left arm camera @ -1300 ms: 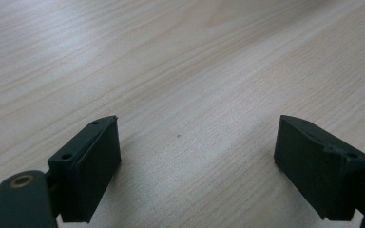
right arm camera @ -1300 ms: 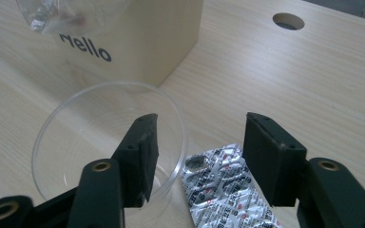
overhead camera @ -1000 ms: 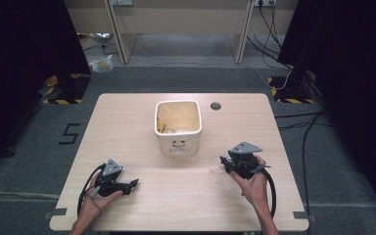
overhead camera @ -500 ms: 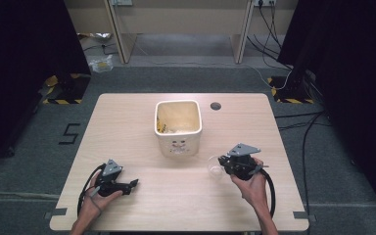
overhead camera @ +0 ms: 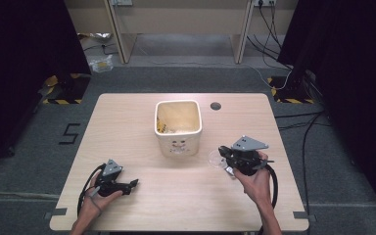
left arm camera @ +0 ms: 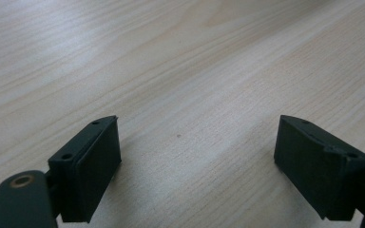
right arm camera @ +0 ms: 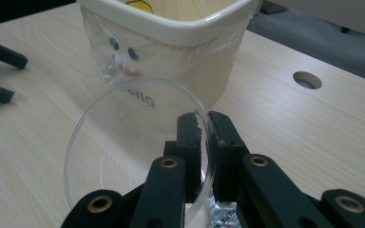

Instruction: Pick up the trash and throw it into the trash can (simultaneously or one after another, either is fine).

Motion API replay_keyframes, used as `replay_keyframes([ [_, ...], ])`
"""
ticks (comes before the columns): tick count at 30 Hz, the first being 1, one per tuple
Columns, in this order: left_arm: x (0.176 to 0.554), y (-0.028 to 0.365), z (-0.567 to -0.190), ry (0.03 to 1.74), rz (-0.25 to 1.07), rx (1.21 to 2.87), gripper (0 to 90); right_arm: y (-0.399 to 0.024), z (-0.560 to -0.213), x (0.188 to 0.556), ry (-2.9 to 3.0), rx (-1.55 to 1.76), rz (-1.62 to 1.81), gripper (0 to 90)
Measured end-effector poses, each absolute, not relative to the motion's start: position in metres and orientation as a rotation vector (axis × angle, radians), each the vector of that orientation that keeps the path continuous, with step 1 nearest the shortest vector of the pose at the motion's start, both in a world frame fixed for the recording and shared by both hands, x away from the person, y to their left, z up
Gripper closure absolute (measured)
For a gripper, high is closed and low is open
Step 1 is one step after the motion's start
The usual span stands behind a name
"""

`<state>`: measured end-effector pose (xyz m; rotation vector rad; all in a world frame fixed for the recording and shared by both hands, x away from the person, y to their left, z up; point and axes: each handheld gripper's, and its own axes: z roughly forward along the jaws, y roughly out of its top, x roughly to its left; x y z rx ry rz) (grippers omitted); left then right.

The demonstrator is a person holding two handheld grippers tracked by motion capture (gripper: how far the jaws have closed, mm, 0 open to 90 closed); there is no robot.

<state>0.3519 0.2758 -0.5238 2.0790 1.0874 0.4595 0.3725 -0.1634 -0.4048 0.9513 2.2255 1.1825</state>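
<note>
Pale wood table (overhead camera: 127,122) lies under both our hands. Nearest us, our left gripper (left arm camera: 197,161) rests low on the bare wood with its jaws wide apart. Our right gripper (right arm camera: 204,142) is clamped on the rim of a clear plastic lid (right arm camera: 123,142), perhaps a shallow cup. Beyond it stands the cream tub (overhead camera: 178,127), mid-table, with a cable hole (overhead camera: 216,105) farther back.

I count two grippers of mine: left gripper (overhead camera: 133,183) and right gripper (overhead camera: 221,150). One cream bin (overhead camera: 178,128) with a face on its front. One clear plastic lid (right arm camera: 133,142). One round hole (overhead camera: 216,105) in one wooden table (overhead camera: 127,117). One small printed packet (right arm camera: 222,210), partly hidden.
</note>
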Motion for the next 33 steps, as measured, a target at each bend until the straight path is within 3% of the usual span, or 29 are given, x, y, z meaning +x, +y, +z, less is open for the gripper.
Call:
replay_keyframes([
  [33,0.352,0.276,-0.524,1.087,0.459,2.080,14.6,-0.157,-0.329,0.397,2.082,0.874,1.242,84.0],
])
